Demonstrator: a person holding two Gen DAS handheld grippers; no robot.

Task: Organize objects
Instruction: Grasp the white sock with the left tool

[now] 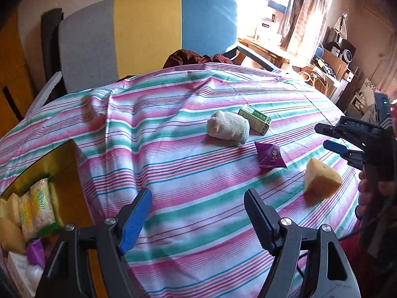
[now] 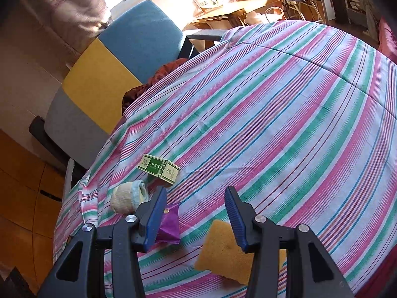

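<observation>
One striped cloth (image 1: 188,164) covers the table, with one box (image 1: 62,164) at its left edge, partly cut off, holding packets that are hard to count. Four loose things lie on the cloth: a yellow wedge sponge (image 1: 322,178), a rolled cream sock (image 1: 228,128), a green carton (image 1: 255,119) just behind it, and a purple sachet (image 1: 270,157). Left gripper (image 1: 198,213) and right gripper (image 2: 196,213) both gape, holding nothing; the right hovers over the sponge, perhaps not touching
</observation>
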